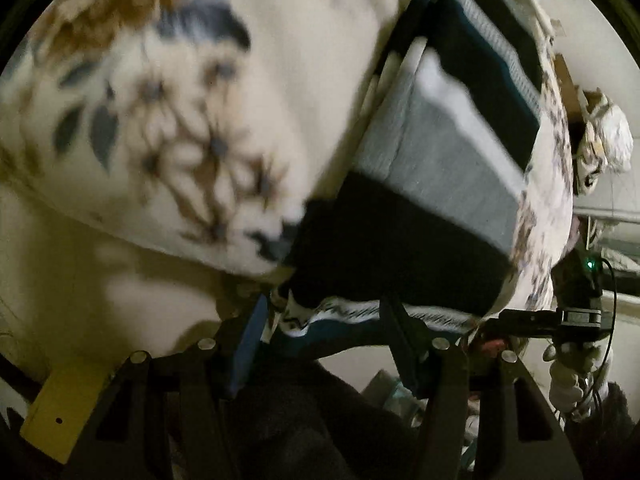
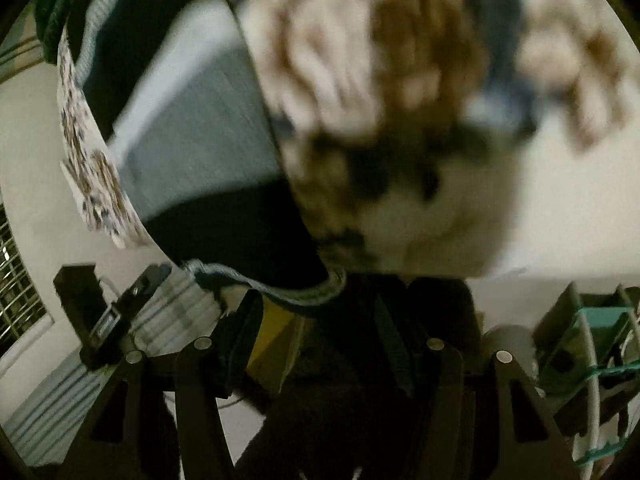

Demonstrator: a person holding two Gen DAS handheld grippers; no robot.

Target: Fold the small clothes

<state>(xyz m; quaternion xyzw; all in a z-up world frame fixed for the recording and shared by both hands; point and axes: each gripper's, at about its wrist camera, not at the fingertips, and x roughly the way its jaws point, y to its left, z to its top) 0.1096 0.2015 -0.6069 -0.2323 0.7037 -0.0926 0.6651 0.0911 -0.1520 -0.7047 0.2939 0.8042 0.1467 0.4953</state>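
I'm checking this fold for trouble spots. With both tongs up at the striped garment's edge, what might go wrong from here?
1. The left tongs appear to pinch only the patterned hem of the striped garment; so shallow a bite may slip.
2. Both views are motion-blurred, so the move looks quick; the right tongs, at the rolled denim-like edge, could lose it. Their grip is unclear.
3. The floral fabric hangs against the garment and may get folded in.

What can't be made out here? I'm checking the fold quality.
- Left wrist view: the white floral-print fabric is motion-blurred.
- The black, grey and white striped garment has its lower hem behind the left gripper; grip unclear.
- Right wrist view: the hem hides the right gripper tips.
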